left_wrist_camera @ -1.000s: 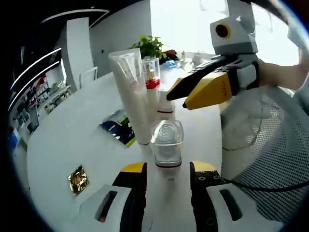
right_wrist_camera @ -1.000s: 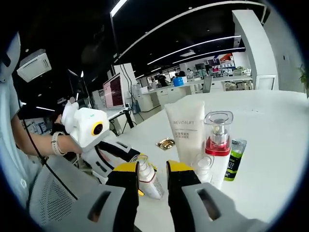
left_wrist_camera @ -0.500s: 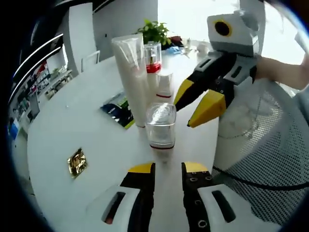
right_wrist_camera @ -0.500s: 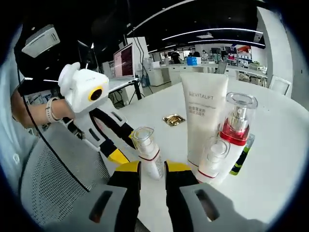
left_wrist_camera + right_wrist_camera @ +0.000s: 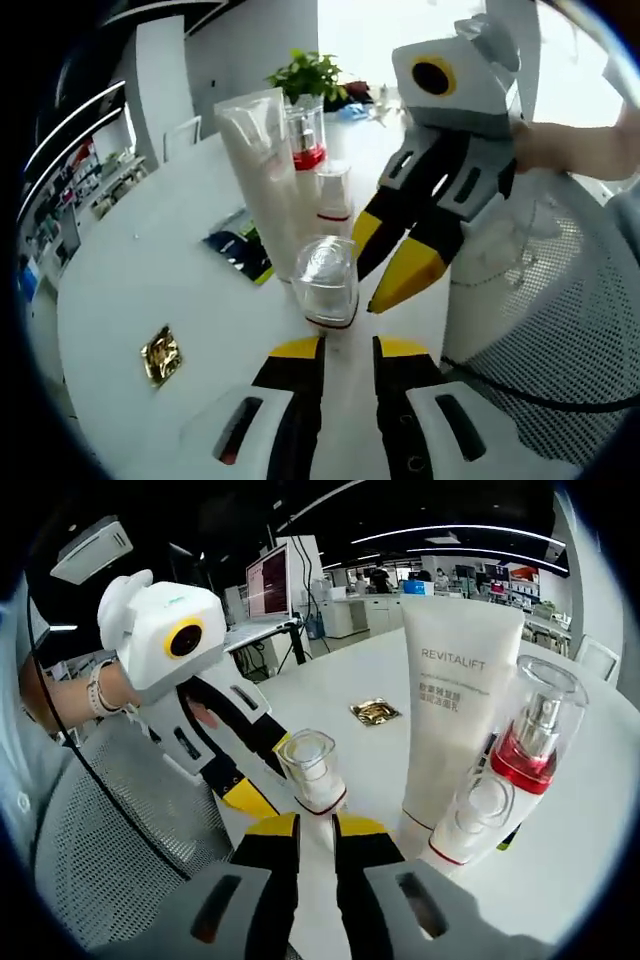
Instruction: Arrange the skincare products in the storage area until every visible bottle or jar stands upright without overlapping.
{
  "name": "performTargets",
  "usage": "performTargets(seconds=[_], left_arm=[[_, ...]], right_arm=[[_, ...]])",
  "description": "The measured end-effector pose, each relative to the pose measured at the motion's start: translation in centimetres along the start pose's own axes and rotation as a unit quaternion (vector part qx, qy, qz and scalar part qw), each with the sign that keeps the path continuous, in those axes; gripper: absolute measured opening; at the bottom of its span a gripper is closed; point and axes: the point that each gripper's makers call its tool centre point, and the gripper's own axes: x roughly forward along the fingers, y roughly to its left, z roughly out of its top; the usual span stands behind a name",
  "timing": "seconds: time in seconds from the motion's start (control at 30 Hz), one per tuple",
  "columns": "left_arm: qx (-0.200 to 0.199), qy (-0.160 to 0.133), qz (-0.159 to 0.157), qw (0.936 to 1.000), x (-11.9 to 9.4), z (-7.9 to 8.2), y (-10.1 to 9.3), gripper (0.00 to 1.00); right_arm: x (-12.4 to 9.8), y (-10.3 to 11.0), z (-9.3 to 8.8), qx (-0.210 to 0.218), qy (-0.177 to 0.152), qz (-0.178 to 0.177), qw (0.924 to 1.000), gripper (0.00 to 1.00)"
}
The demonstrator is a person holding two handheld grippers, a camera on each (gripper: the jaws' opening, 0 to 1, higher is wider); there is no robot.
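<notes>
In the left gripper view, bare white table [image 5: 150,270] lies open at left and centre-left, broken only by a gold foil packet [image 5: 161,354] and a dark sachet [image 5: 237,252]. The centre is crowded: a white tube [image 5: 258,175], a red-collared pump bottle [image 5: 308,140] and two small clear-capped bottles [image 5: 327,281] stand close together. The right gripper [image 5: 385,270] blocks the right side, beside a mesh chair back [image 5: 560,300].

White table [image 5: 140,270] (bottles [image 5: 316,780] upright).
</notes>
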Motion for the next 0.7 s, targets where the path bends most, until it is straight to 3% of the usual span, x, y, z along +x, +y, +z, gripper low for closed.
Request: performTargets(seconds=[0.43,0.6,0.7], left_arm=[[0.019,0.002,-0.001,0.9998,0.8,0.3,0.3,0.20],[0.003,-0.002,0.008,1.0000,0.6,0.4,0.8,0.21],[-0.006,0.010,0.010,0.9999,0.3,-0.2,0.7,0.20]], right_arm=[[0.3,0.8,-0.2,-0.001,0.009,0.014,0.9999,0.09],[-0.5,-0.1,-0.6,-0.007,0.016,-0.004,0.9998,0.08],[-0.7,-1.0,-0.5,-0.009,0.017,-0.018,0.9997,0.10]])
